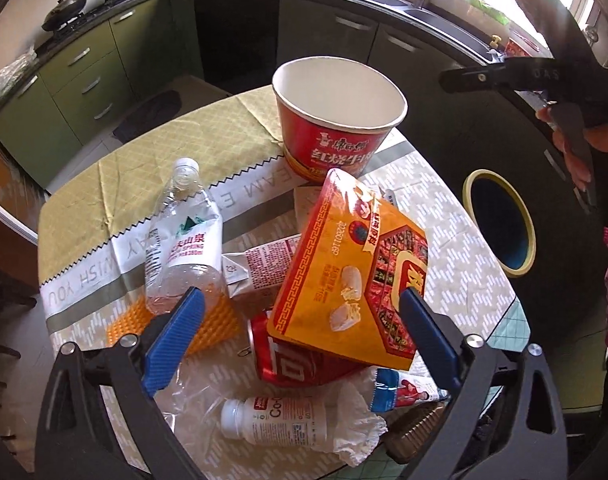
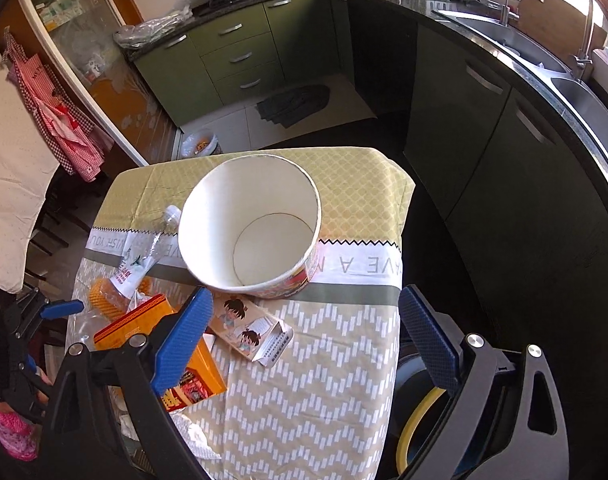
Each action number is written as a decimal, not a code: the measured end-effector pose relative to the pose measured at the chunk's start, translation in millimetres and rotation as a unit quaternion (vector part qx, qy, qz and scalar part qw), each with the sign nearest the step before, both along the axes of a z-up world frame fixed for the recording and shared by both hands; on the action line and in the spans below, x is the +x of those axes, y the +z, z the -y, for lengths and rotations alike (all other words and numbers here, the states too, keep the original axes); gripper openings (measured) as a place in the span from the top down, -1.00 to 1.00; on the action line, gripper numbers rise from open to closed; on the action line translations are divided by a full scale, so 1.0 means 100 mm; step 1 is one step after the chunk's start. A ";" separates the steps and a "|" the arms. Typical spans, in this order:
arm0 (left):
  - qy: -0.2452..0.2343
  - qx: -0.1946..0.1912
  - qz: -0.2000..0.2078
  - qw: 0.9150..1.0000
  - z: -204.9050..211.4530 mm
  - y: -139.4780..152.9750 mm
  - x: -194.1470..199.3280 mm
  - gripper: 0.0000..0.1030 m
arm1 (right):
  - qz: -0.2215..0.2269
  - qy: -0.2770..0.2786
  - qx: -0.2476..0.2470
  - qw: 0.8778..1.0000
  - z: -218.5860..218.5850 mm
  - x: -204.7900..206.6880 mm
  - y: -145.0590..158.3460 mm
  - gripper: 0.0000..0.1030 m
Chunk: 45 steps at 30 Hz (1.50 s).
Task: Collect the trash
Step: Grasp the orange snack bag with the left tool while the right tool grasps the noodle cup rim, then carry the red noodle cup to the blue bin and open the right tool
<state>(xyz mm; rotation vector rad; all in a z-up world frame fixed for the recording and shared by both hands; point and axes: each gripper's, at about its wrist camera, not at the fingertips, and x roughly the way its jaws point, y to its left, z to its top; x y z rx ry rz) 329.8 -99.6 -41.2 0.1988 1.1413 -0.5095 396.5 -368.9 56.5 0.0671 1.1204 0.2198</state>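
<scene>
Counting one noodle cup [image 1: 337,120], two bottles [image 1: 184,236], perhaps one can [image 1: 300,364].

My left wrist camera looks down and forward from close above the litter on the table [image 1: 80,216], facing the kitchen cabinets [image 1: 76,80] — the noodle cup [image 1: 335,120] stands ahead. My right wrist camera sits higher, near the table's right edge, looking almost into that cup [image 2: 250,236] — both views share it.
</scene>
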 end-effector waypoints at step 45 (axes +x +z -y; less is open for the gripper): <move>-0.051 -0.054 0.002 0.997 0.22 0.27 -0.17 0.89 | -0.070 -0.060 -0.005 0.996 -0.02 0.69 -0.42 0.91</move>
